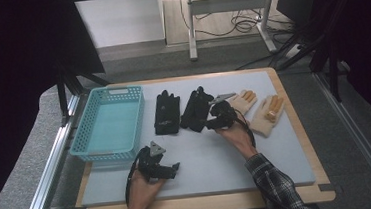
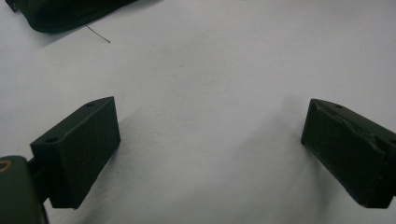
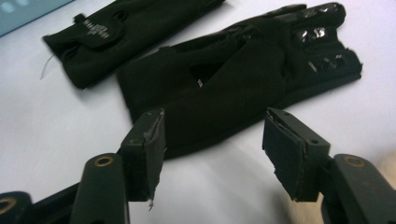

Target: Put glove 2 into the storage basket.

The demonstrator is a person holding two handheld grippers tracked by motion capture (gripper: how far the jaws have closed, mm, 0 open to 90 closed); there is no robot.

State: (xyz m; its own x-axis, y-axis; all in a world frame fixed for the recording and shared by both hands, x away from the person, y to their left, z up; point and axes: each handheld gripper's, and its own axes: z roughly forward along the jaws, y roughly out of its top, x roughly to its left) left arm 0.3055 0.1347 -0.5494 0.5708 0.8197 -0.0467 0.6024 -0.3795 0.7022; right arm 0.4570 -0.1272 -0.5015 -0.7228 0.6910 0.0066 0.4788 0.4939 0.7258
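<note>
Two black gloves lie side by side at the back of the pale mat (image 1: pixel 208 165): the left black glove (image 1: pixel 167 113) and the right black glove (image 1: pixel 195 108). My right gripper (image 1: pixel 209 123) is at the near edge of the right one and points left. In the right gripper view, my right gripper (image 3: pixel 215 149) stands open, its jaws apart just in front of that glove's (image 3: pixel 233 79) edge with no pad pressing on it; the other black glove (image 3: pixel 116 32) lies beyond. Near the mat's front, my left gripper (image 1: pixel 174 168) is open over bare mat, as my left gripper (image 2: pixel 210 144) shows with nothing between its jaws.
A light blue basket (image 1: pixel 82 128) stands empty at the mat's left. Two beige gloves (image 1: pixel 243 101) (image 1: pixel 269 114) lie to the right of my right hand. A wooden board (image 1: pixel 306 140) frames the mat. A corner of a black glove (image 2: pixel 60 14) shows at the top left of the left gripper view.
</note>
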